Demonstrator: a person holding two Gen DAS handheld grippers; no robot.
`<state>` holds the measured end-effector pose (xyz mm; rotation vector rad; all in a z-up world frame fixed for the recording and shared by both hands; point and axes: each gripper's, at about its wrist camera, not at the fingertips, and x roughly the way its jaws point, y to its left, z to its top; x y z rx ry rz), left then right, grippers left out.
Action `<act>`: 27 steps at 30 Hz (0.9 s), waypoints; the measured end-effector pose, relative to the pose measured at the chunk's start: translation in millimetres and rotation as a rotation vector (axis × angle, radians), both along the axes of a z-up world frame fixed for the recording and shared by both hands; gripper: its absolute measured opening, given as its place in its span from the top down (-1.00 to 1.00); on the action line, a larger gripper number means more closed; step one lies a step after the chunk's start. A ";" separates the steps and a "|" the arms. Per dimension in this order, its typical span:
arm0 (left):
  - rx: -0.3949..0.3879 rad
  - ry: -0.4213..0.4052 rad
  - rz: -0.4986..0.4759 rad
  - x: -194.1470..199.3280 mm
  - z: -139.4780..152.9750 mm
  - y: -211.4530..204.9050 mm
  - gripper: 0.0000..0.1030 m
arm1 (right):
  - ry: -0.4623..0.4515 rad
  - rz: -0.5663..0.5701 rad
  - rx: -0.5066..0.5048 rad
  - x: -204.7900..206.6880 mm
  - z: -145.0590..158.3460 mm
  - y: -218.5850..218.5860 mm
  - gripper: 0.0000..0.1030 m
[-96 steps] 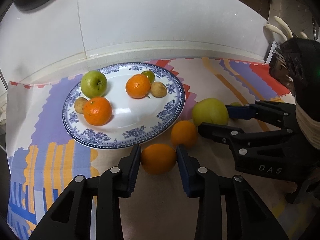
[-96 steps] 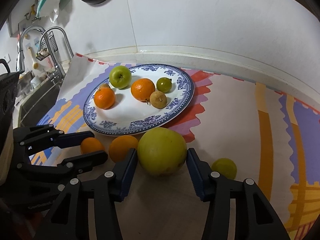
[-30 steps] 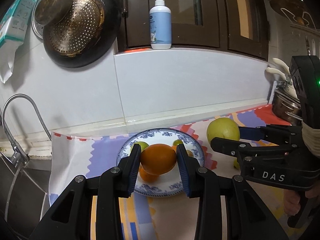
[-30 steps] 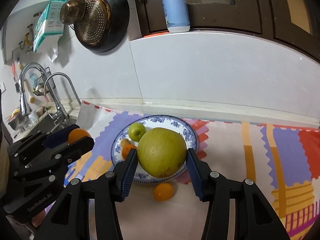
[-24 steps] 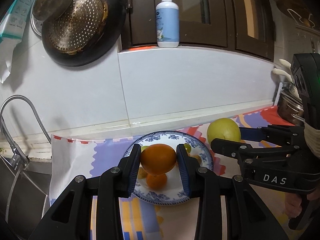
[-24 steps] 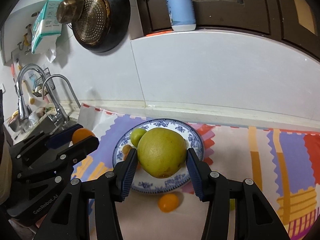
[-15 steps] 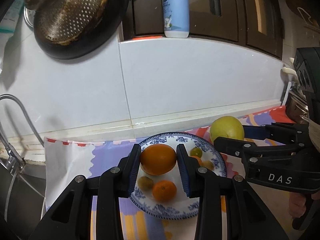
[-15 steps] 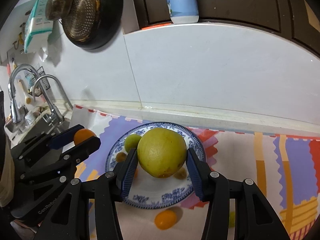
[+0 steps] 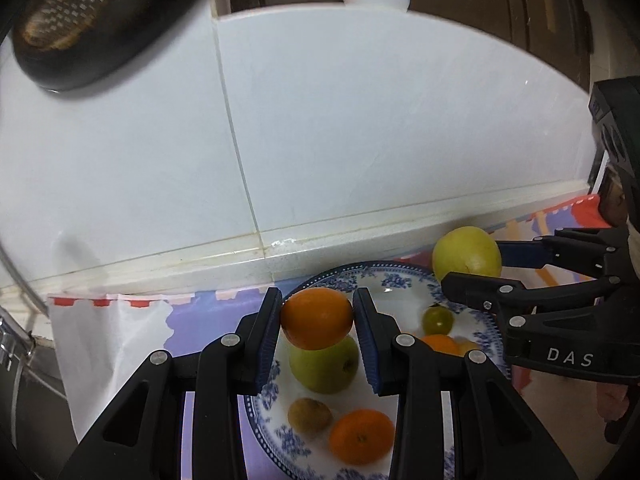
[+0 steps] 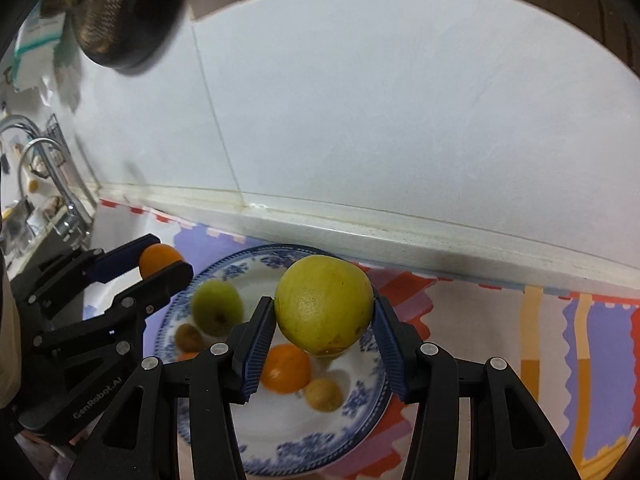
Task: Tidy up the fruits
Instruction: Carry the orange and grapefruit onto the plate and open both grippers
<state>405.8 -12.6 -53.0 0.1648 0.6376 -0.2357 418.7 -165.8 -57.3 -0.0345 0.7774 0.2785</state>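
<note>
White tile backs a surface laid with a bright cloth [image 10: 600, 344]. My left gripper [image 9: 316, 320] has its jaws pinching an orange [image 9: 317, 319]; my right gripper [image 10: 324, 320] pinches a big yellow fruit [image 10: 324, 305]. A second ago both hung short of the plate [image 9: 280, 420]; now they are over it, above a green apple [image 9: 326, 368], so releasing comes next.

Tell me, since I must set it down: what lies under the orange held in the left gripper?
A green apple on the blue-patterned plate sits directly below the orange. The apple's top is hidden behind it.
</note>
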 end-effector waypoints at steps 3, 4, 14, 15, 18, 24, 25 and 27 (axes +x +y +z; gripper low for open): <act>0.019 0.011 -0.006 12.2 -8.7 -1.5 0.29 | 0.024 -0.002 -0.005 12.4 -9.4 -1.0 0.02; 0.021 0.016 -0.006 15.0 -10.5 -1.5 0.30 | 0.034 -0.001 -0.007 16.2 -13.0 -0.9 0.02; 0.039 0.056 -0.019 35.9 -28.7 -8.9 0.29 | 0.070 0.022 -0.032 35.5 -32.1 5.3 0.02; 0.038 0.060 -0.023 38.0 -29.3 -9.2 0.29 | 0.071 0.024 -0.033 35.5 -32.6 5.7 0.02; 0.038 0.064 -0.029 40.6 -30.4 -10.6 0.29 | 0.077 0.029 -0.034 37.1 -34.2 7.8 0.02; 0.037 0.060 -0.041 34.6 -28.9 -8.1 0.17 | 0.073 0.025 -0.043 35.6 -36.1 8.3 0.01; 0.036 0.059 -0.039 32.9 -28.5 -8.4 0.16 | 0.063 0.027 -0.037 34.0 -34.6 8.4 0.01; 0.027 0.061 -0.036 28.8 -27.0 -6.4 0.13 | 0.055 0.032 -0.034 30.1 -31.0 8.6 0.00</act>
